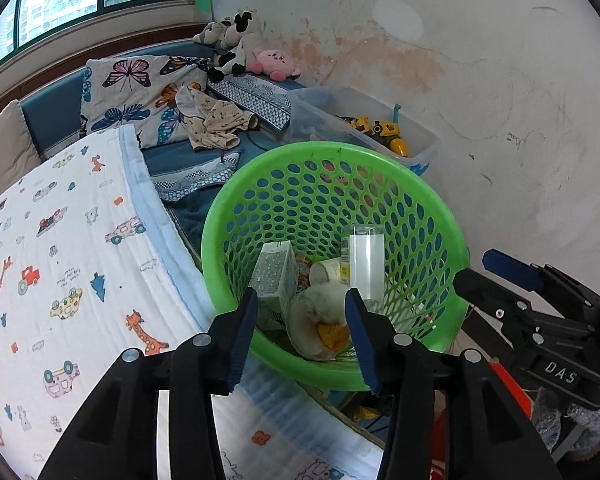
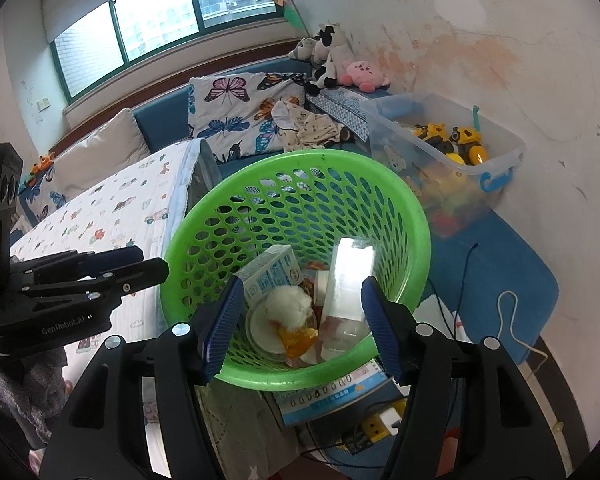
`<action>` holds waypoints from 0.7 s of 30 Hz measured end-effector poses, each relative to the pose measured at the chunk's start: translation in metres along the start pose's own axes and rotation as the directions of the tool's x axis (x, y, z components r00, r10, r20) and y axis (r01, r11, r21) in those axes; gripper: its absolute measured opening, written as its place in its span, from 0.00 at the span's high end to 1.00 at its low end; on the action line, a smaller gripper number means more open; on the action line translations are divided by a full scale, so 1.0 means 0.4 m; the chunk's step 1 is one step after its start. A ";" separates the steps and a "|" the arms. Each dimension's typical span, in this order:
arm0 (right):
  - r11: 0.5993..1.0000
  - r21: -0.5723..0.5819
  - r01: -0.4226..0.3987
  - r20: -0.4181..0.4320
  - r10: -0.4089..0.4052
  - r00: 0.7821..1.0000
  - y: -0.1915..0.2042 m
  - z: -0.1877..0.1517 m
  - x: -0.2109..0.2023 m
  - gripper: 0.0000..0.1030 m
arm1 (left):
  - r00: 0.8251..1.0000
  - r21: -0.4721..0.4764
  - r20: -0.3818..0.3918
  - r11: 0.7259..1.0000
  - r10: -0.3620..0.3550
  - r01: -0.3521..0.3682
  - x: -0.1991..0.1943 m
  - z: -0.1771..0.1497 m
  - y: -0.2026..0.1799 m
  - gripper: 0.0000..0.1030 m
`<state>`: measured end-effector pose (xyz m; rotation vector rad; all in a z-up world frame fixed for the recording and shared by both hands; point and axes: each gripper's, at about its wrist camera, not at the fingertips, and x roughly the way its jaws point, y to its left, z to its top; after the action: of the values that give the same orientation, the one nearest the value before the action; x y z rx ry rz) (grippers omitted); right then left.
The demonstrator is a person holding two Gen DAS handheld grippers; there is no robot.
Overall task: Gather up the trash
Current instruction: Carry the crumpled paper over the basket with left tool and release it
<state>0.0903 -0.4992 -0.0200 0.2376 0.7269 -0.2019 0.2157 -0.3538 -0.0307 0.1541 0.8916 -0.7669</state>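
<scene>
Soft daylight enters through the green-framed window [image 2: 140, 32]; both views stay sharp, with fisheye bending and dark corners.

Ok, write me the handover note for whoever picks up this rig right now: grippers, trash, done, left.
Left gripper: jaws open, empty, over the green basket.
Right gripper: jaws open, empty, at the basket's near rim.
In the basket: carton, clear wrapper, cup, lidded tub with orange peel, white wad.
Done: these pieces are binned.
Left: no loose trash shows on the quilt; check out of view.
</scene>
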 end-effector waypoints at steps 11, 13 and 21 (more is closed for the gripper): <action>0.999 0.018 -0.039 0.014 0.038 0.999 0.034 -0.017 -0.023 0.36 | 0.998 0.010 0.050 0.999 0.043 -0.043 -0.079 -0.043 0.023 0.41; 0.999 0.022 -0.047 0.011 0.046 0.999 0.046 -0.024 -0.024 0.35 | 0.997 0.005 0.060 0.999 0.048 -0.048 -0.097 -0.053 0.032 0.37; 0.997 -0.009 -0.080 0.007 0.080 0.997 0.120 -0.056 -0.042 0.25 | 0.989 -0.020 0.116 0.996 0.091 -0.089 -0.188 -0.101 0.074 0.25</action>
<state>0.0764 -0.4455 -0.0178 0.2569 0.7095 -0.1238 0.1803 -0.2745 -0.0053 0.1340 0.7742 -0.6781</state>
